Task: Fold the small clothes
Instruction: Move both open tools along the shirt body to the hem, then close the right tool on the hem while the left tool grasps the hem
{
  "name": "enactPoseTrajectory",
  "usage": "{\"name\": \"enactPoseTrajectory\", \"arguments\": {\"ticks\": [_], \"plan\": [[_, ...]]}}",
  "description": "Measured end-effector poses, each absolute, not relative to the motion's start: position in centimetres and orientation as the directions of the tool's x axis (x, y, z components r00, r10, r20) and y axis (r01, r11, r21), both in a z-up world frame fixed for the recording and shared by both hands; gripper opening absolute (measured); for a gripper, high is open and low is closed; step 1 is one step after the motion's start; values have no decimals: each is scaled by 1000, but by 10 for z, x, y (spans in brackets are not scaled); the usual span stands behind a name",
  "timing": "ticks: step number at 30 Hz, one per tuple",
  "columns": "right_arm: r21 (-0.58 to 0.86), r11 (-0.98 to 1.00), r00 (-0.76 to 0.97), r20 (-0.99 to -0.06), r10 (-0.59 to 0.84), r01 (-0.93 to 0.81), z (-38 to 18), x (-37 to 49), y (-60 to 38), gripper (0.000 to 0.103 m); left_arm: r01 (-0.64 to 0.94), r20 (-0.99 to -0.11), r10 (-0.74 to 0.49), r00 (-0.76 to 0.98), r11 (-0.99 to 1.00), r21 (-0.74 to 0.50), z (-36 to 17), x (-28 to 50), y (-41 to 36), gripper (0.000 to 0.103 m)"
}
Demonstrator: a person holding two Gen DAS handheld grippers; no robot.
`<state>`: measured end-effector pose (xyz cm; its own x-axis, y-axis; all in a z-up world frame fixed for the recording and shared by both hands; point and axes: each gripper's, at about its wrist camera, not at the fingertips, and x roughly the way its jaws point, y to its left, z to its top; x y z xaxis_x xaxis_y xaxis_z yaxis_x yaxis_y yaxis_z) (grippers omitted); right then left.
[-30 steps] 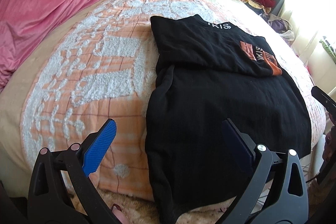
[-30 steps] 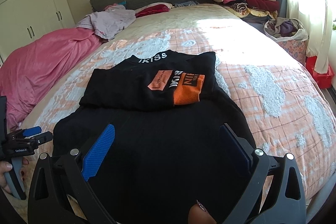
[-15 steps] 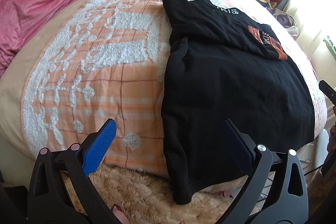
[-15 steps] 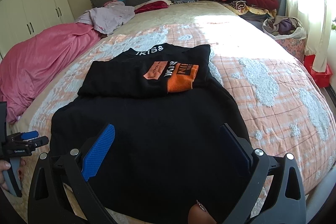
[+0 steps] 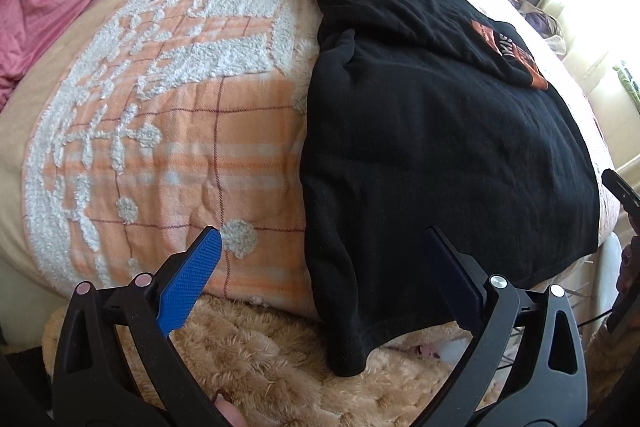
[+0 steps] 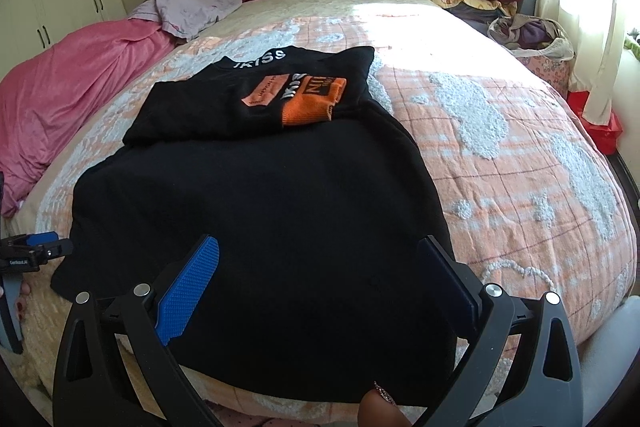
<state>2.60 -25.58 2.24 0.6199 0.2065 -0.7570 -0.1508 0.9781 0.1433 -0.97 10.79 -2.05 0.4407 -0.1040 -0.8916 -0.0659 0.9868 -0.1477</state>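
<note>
On the bed, black sweatshirt: sleeves folded in at 12 o'clock, lower body unfolded. Left tongs and right tongs both apart, empty.

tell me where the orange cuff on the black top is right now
In the right wrist view the orange cuff lies folded across the chest of the black top, just below its white neckline lettering, mid-bed.

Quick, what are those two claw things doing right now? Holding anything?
Left gripper: open, holding nothing, near the black sweater's hem corner.
Right gripper: open, holding nothing, above the sweater's hem.
</note>
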Motion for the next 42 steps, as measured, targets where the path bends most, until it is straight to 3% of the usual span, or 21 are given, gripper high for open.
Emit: {"name": "enactPoseTrajectory", "arguments": {"ticks": [17,25,28,29,30,31,32,35,42], "plan": [[154,986,536,-828,164,-64,-13,3,-301,98,-19,-931,-145,335,987,-161,-39,-2,93,94],[246,968,498,-834,238,-51,-31,-7,-316,98,-20,-937,-179,300,981,-194,-47,5,94,94],[223,974,506,-835,217,-49,-33,-13,-319,78,-22,-933,-199,300,976,-215,-47,8,95,94],[205,977,509,-836,203,-53,-33,-15,-319,65,-24,-932,-203,300,975,-220,-48,8,94,94],[191,980,511,-837,195,-62,-32,-17,-319,42,-25,-930,-208,303,974,-226,-47,8,95,94],[196,977,508,-834,214,-88,-31,-19,-319,31,-24,-929,-211,304,973,-229,-47,6,97,94],[213,971,505,-829,239,-110,-30,-21,-319,12,-20,-927,-214,306,973,-231,-46,6,96,94],[179,970,518,-822,239,-162,-20,-24,-312,7,-14,-924,-224,309,971,-240,-45,2,97,93],[341,925,599,-709,372,-170,11,-24,-322,6,-12,-918,-274,287,957,-290,-44,-4,104,82]]}}
